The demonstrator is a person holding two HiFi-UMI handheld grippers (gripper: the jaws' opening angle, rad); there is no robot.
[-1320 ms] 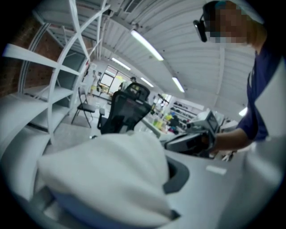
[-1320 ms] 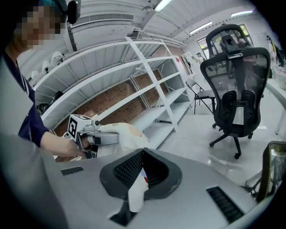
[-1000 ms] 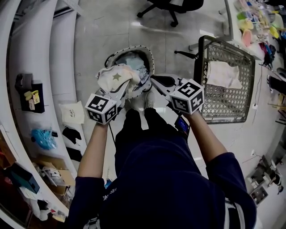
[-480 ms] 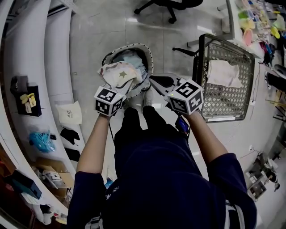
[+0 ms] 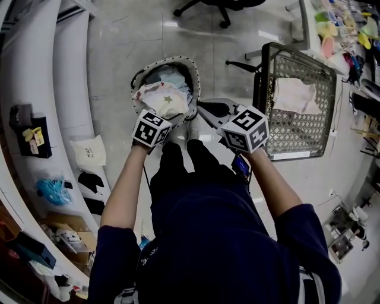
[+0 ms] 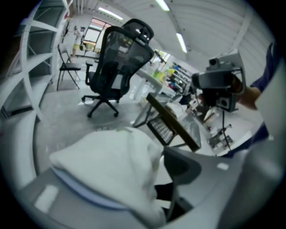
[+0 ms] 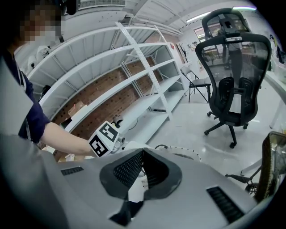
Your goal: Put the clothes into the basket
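Observation:
A round white basket (image 5: 138,77) with a dotted rim stands on the floor ahead of my feet, with clothes in it. A white garment with a star print (image 5: 161,98) rests on top of that pile. My left gripper (image 5: 159,113) is at the basket's near rim, and its jaws are opening. In the left gripper view the white garment (image 6: 107,161) still lies draped over one jaw, and the other pad (image 6: 181,166) stands off it. My right gripper (image 5: 205,110) hovers to the right of the basket, shut and empty, its tips meeting (image 7: 143,152).
A wire cart (image 5: 297,153) with a cream cloth (image 5: 294,95) in it stands to the right. A black office chair (image 5: 222,7) is beyond the basket. White shelving (image 5: 41,89) curves along the left, with small items on the floor.
My left gripper has come down to the basket with the star garment, which now lies on the pile. Its jaws have parted. The right gripper has stayed in place.

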